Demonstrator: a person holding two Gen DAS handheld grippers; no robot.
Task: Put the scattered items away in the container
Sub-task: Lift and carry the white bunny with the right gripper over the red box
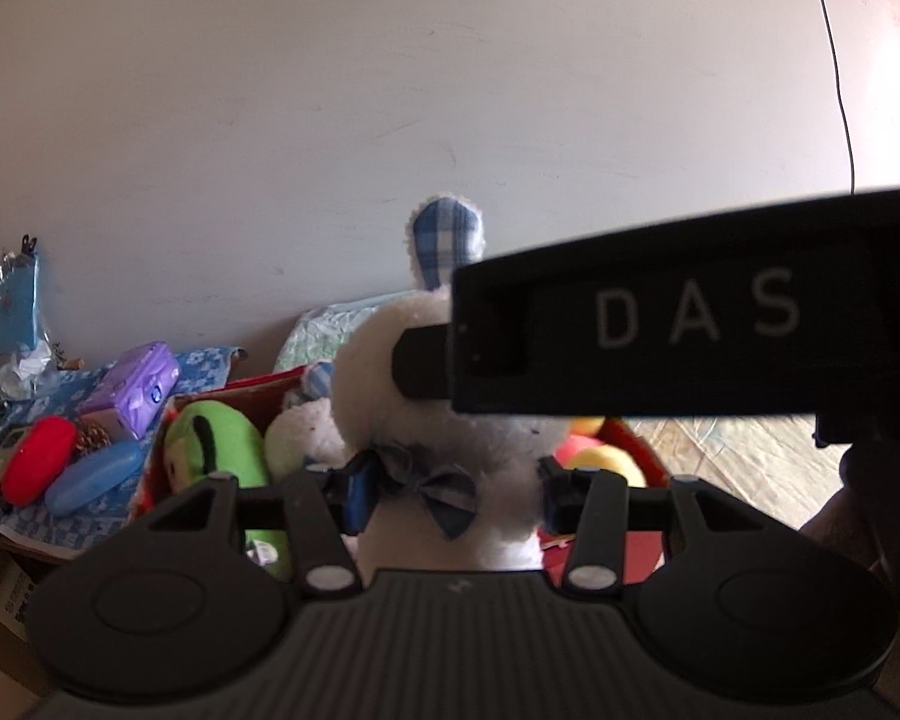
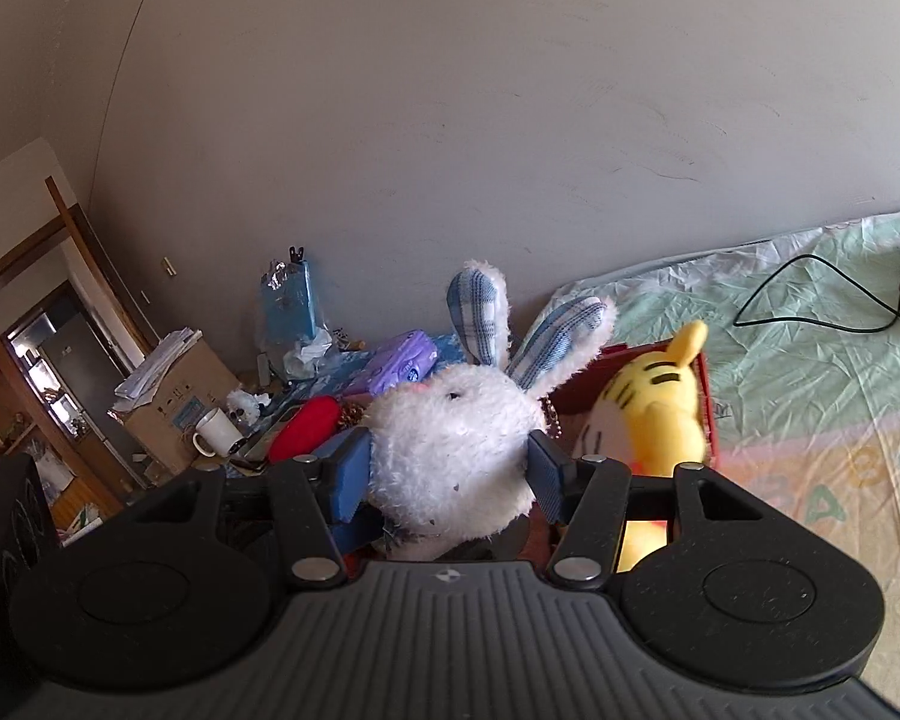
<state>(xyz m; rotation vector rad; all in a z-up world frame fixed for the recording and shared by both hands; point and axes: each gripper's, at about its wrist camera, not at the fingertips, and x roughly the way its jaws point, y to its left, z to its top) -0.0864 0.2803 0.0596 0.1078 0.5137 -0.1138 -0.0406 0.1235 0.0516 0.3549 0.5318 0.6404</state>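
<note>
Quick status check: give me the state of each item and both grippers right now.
White rabbit plush: held up by both grippers, above the box.
Left gripper: shut on its body.
Right gripper: shut on its head.
Red box: open, holding toys.
Yellow tiger plush: inside box.

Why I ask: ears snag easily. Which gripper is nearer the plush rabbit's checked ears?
Right. The right gripper clamps the plush rabbit's head just below the checked ears; the left gripper clamps lower, on its body by the bow tie.
</note>
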